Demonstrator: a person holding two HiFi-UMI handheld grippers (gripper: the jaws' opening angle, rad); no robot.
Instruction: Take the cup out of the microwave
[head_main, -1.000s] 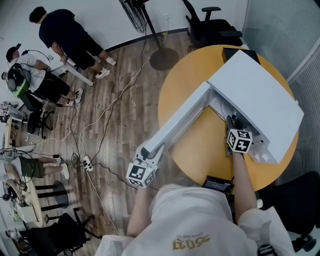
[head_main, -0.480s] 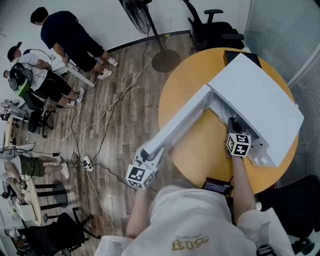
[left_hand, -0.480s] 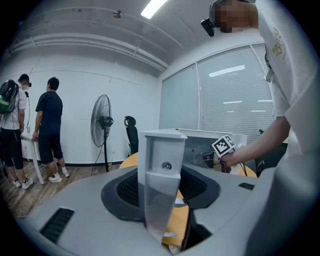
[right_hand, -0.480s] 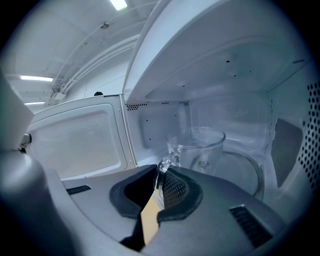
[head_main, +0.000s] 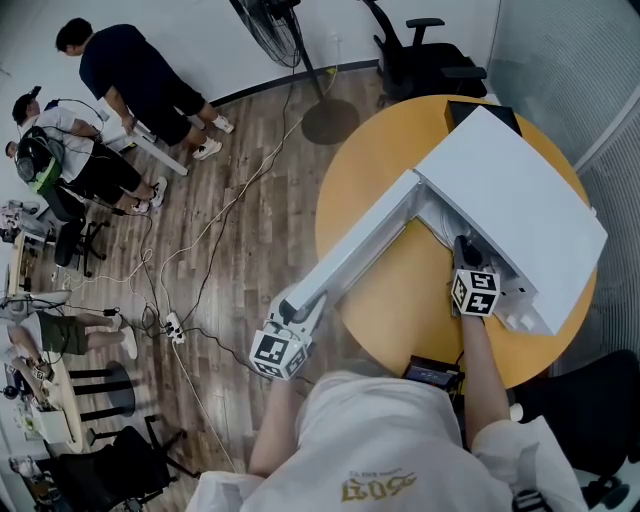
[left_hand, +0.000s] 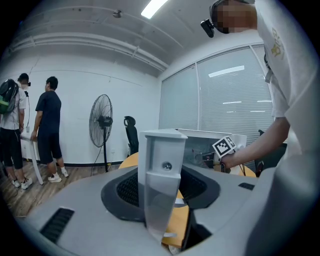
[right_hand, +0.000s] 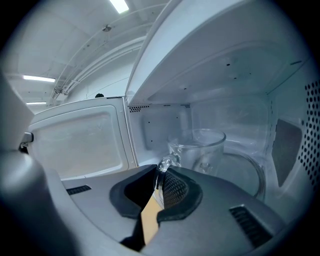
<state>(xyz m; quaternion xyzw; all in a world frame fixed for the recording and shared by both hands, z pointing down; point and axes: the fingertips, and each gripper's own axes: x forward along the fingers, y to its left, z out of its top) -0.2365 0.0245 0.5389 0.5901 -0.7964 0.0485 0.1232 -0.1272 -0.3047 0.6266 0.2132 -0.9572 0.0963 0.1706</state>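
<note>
**Inside the Microwave Cavity: Right Gripper on the Cup Handle**

On the round yellow table (head_main: 390, 300) stands the white microwave (head_main: 520, 200), with its door (head_main: 360, 250) swung fully open toward the person.

1. Cup position. The clear glass cup (right_hand: 200, 152) stands upright inside the cavity, on the glass turntable (right_hand: 250, 175). Its handle (right_hand: 165, 164) faces the cavity opening.

2. Right gripper. The right gripper (right_hand: 160, 184) reaches into the cavity. Its jaws have just been closing and now stand almost together, with the cup's handle pinched between the pads. The cup body lies just beyond the jaw tips and still rests on the turntable.

3. Left gripper. The left gripper (head_main: 293, 318) is at the free end of the open door, well apart from the cavity. Its jaws stand slightly apart and are clamped on the door's outer edge (left_hand: 161, 170), which rises upright between the pads.

4. Relation of the grippers. The two grippers are well apart: the left is beyond the table's rim, and the right is over the table at the cavity.
</note>
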